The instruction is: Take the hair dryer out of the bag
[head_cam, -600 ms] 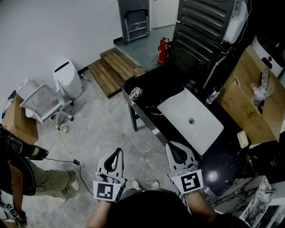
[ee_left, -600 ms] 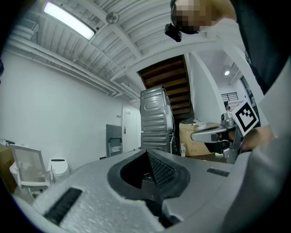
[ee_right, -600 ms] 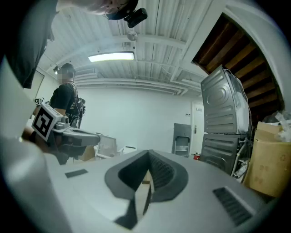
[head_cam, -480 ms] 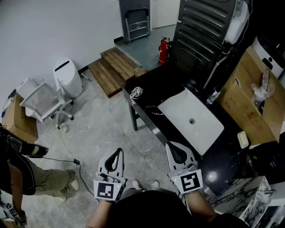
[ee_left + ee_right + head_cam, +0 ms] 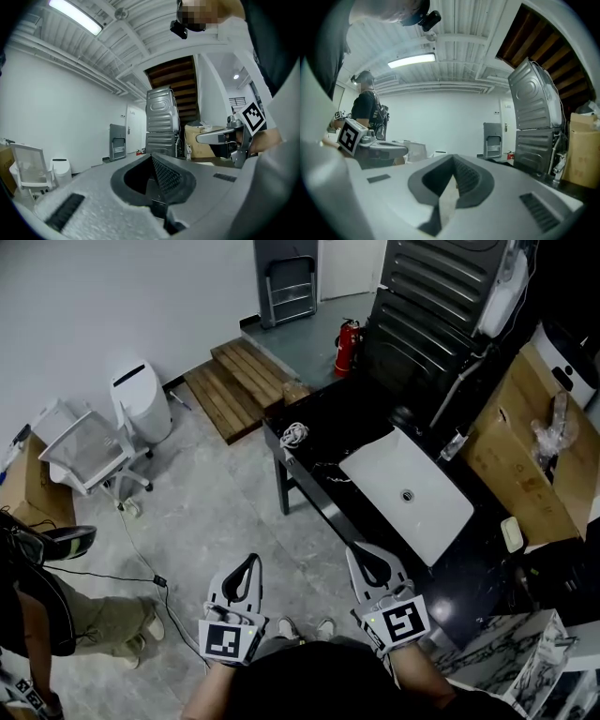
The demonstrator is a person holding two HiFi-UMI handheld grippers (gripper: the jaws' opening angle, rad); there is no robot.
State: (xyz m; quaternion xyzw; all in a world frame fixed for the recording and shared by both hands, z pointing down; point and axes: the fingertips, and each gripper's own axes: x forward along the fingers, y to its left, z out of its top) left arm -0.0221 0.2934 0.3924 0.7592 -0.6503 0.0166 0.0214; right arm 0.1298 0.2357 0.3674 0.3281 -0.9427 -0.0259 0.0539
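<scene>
A: Head view, grippers: report position.
B: Left gripper (image 5: 249,561) and right gripper (image 5: 362,549) are held level, side by side, above the floor (image 5: 216,512). The right one is near the counter (image 5: 328,427). Neither touches anything.
A: Jaws?
B: Left gripper view: jaws together, pads meeting, nothing between them. Right gripper view: the same, jaws together and empty.
A: Surroundings, by size.
B: Grey tiled floor. Black counter, running diagonally, with a white sink (image 5: 380,474) set into it. Tall ribbed metal panel (image 5: 431,306) behind the counter. Cardboard box (image 5: 511,460) right of the sink. Wooden pallet (image 5: 234,381) by the white wall. White chair (image 5: 89,451), with a white bin (image 5: 141,404) just beside it. A person (image 5: 37,615) stands at the left edge. Red extinguisher (image 5: 346,345) beyond the counter. Coiled white cord (image 5: 294,434) on the counter's far end.
A: Hair dryer and bag?
B: Neither can be identified. Crumpled clear plastic (image 5: 547,432) lies on the box. Its contents cannot be told.
A: Markings?
B: Each gripper's cube carries a black-and-white square marker. Other print is too small to read.
</scene>
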